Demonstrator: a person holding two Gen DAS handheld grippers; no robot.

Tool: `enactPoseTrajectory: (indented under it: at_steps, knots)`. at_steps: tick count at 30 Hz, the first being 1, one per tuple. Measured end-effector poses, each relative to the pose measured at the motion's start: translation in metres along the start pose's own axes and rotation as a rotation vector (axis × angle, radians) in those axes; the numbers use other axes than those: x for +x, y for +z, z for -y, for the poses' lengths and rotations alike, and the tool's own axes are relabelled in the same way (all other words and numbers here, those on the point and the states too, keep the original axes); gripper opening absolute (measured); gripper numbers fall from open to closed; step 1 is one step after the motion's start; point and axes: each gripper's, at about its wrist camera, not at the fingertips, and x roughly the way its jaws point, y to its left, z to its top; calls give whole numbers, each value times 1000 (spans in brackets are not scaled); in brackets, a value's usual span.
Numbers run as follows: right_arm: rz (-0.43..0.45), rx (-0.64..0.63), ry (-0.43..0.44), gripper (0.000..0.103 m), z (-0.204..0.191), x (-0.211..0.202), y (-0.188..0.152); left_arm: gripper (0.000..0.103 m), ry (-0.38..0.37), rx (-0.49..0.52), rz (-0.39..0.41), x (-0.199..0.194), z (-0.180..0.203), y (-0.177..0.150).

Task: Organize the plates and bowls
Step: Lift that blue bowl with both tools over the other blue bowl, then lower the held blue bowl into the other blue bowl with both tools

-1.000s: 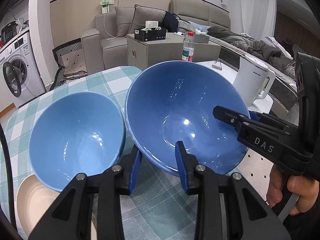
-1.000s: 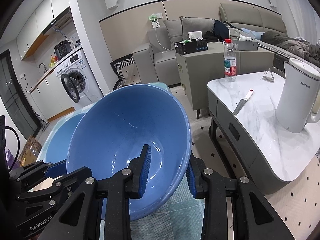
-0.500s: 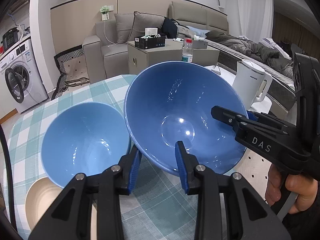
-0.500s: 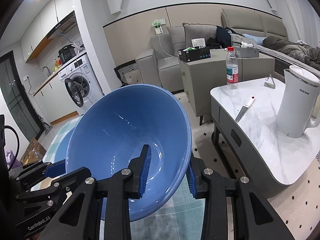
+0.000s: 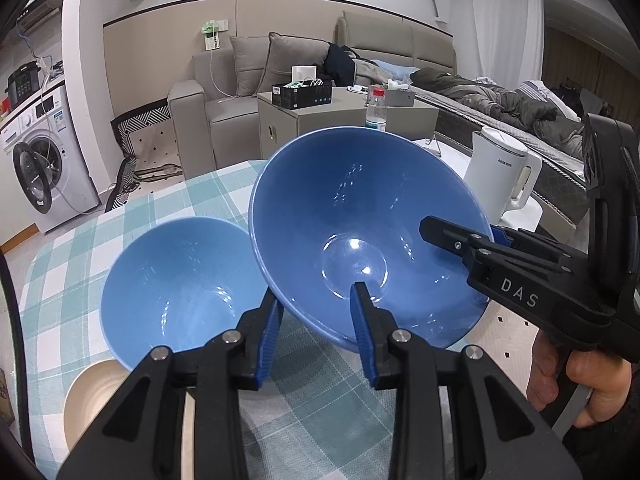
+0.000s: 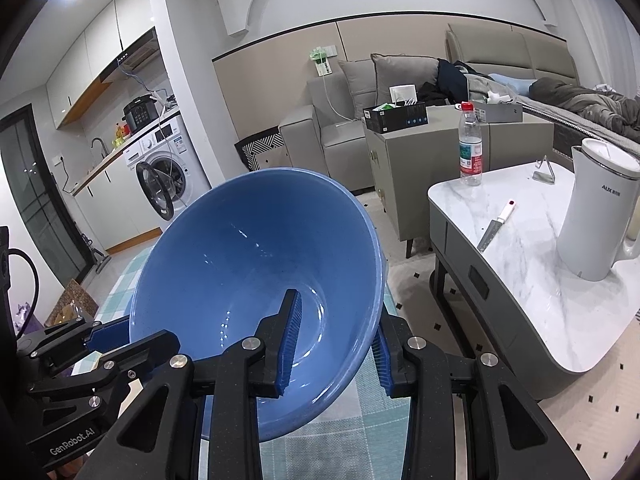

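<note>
Nearest, the left gripper (image 5: 316, 320) – "GenRobot.AI" on its body – and the right gripper (image 6: 334, 344), marked "DAS", each pinch the rim of a large blue bowl (image 5: 360, 236). Glossy, deep, it hangs tilted above the checked tablecloth (image 5: 320, 400), mouth toward the cameras. Beside it sits a smaller blue bowl (image 5: 180, 284). Farther off – a white kettle (image 6: 600, 216) reading "AUX".

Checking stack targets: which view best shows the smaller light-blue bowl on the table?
Left wrist view: the smaller light-blue bowl shows nearly whole on the checked tablecloth. In the right wrist view, the large tilted blue bowl hides it.
</note>
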Motion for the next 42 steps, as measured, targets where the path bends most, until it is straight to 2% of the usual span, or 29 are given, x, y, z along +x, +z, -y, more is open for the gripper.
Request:
enactPoseTrajectory:
  at_steps: [16,42]
  knots:
    - [62,-25,31,34,-31,-15,6,32,4,-15,72,-30,-23,0]
    - [49,-90,39,35,-75,1,5,33,52,-74,150,-51,-58,-5]
